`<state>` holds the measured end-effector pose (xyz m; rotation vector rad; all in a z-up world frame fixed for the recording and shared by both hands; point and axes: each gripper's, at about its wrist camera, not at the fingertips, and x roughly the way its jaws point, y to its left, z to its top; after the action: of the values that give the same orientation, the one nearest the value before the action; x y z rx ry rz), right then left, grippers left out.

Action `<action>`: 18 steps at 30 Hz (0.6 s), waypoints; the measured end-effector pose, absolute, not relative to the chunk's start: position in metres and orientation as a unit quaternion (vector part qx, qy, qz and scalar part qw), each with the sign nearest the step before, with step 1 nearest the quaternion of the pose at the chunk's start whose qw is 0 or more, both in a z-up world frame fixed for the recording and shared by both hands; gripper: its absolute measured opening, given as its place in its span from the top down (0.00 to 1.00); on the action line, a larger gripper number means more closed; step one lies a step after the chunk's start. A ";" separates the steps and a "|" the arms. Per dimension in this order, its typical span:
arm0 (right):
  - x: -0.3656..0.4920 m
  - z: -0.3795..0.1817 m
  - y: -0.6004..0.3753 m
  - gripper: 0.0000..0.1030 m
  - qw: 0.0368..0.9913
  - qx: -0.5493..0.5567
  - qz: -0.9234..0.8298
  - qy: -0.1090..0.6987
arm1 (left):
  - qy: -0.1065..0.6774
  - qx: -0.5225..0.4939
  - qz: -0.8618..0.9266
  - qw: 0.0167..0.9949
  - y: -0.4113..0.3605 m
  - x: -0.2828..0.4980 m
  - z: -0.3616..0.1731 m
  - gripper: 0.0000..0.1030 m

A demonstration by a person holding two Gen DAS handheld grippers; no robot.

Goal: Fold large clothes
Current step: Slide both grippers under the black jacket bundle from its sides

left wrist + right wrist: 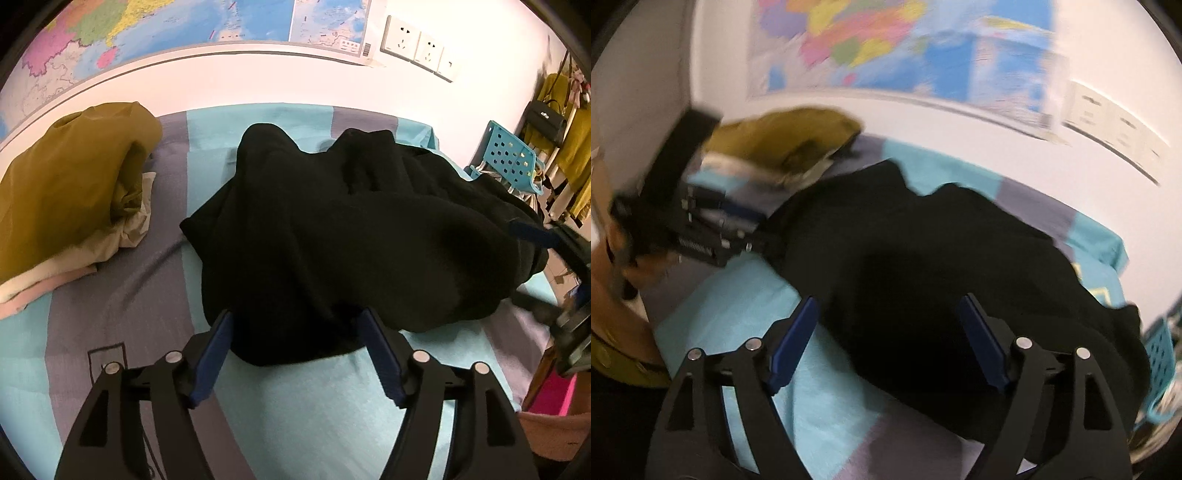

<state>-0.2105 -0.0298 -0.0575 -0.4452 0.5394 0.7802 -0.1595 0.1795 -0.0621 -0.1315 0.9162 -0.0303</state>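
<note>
A black garment (354, 236) lies heaped on the bed (303, 417), over its striped sheet. Left tongs (297, 325) stand open astride its near edge, pads not pressing. Right tongs (888, 314) stand open above the same cloth, gripping nothing.

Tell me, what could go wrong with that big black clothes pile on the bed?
1. The black garment is bunched up, and both the left gripper and the right gripper stand open, so closing now might pinch several layers at once.
2. Its right side hangs near the edge of the bed, so a tug could drag it off.
3. The mustard garment lies close by and might get swept along.
</note>
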 end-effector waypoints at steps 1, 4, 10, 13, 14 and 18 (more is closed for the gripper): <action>-0.213 -0.062 -0.024 0.23 0.862 -0.227 0.373 0.257 | 0.442 -0.063 -0.012 0.895 0.179 -0.161 -0.062 0.33; -0.216 -0.072 -0.004 0.17 0.853 -0.279 0.369 0.243 | 0.439 -0.062 -0.009 0.896 0.177 -0.166 -0.059 0.32; -0.212 -0.090 0.021 0.18 0.847 -0.336 0.347 0.223 | 0.441 -0.064 -0.014 0.895 0.174 -0.174 -0.057 0.31; -0.211 -0.102 0.033 0.23 0.842 -0.374 0.327 0.211 | 0.443 -0.070 -0.022 0.893 0.172 -0.177 -0.058 0.31; -0.209 -0.104 0.035 0.30 0.841 -0.378 0.324 0.212 | 0.446 -0.078 -0.031 0.891 0.172 -0.179 -0.059 0.31; -0.199 -0.099 0.033 0.64 0.840 -0.342 0.347 0.238 | 0.451 -0.114 -0.064 0.883 0.175 -0.189 -0.061 0.31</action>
<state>-0.1986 0.0331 -0.0987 -0.7236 0.5035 0.7333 -0.1892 0.1751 -0.0606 -0.2369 0.9392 -0.1342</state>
